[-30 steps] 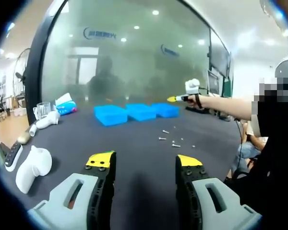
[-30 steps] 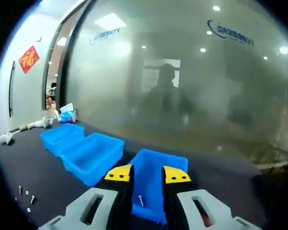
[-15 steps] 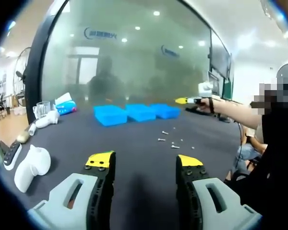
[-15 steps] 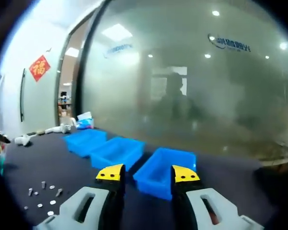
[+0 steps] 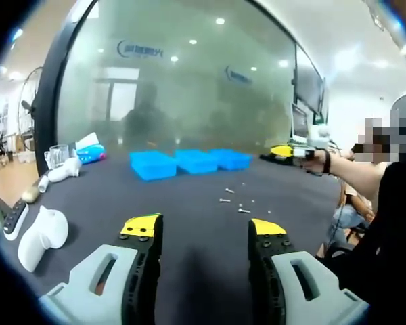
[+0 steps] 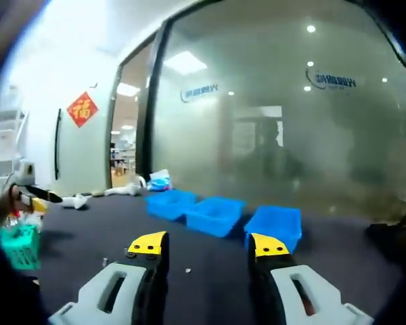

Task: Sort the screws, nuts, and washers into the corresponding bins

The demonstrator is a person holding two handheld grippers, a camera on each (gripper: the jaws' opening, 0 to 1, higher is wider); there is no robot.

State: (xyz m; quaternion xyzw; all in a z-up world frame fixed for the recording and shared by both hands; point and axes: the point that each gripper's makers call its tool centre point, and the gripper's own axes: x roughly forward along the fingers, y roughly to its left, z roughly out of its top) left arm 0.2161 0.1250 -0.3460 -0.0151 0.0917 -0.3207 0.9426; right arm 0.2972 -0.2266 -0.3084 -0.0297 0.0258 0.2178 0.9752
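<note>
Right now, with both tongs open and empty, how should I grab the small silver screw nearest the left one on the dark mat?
Grip the small silver screw across its shank, coming straight down. It lies flat on the dark mat, so a side approach gets no purchase. Loose hardware sits close by; close the left tongs narrowly. Head end is too small to tell.

Three blue bins (image 5: 193,161) sit side by side, far back. Tiny screws (image 5: 235,200) lie scattered nearer.

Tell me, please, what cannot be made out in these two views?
- Small parts, left gripper view: too small to tell screws from nuts or washers.
- Bins, both views: contents hidden by their walls.
- Right gripper, left gripper view: too small and blurred to tell whether it is open.
</note>
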